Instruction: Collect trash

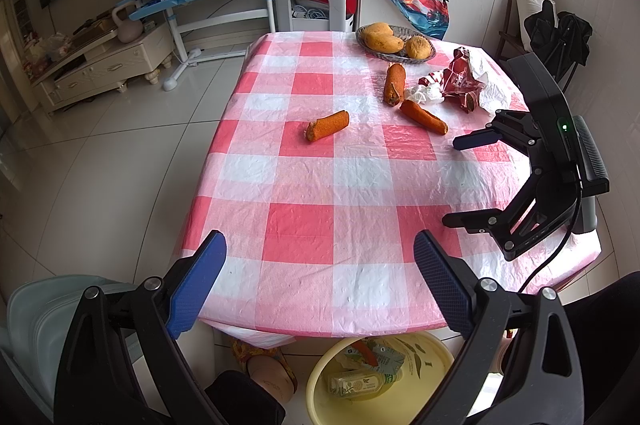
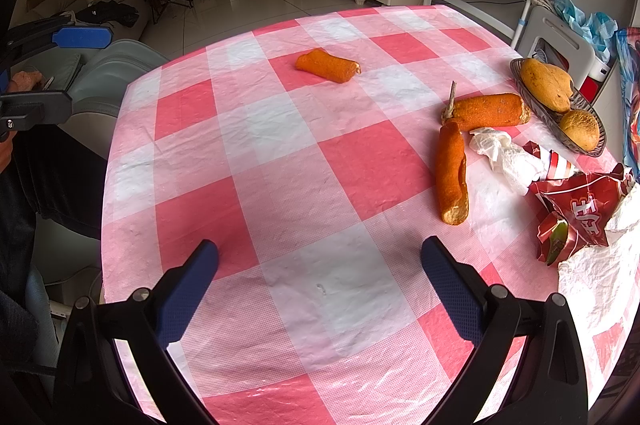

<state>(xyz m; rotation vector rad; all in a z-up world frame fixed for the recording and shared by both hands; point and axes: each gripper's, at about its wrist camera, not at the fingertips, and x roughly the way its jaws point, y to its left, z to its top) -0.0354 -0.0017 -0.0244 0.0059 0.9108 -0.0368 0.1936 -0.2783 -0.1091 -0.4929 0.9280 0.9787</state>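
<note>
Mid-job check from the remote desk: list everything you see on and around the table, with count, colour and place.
orange peel pieces: 3, orange, one alone mid-table, two near the wrappers
crumpled tissue: 1, white, beside the two peels
snack wrapper: 1, red and white, far right of the table
white plastic bag: 1, white, right table edge by the wrapper
fruit dish: 1, clear grey, far end of the table
fruits in dish: 3, yellow-orange
tablecloth: 1, pink and white check, covers the table
basin: 1, yellow, on the floor under the near table edge, trash already inside
left tool: open, empty, above the near edge
right tool: open, empty, over the table
</note>
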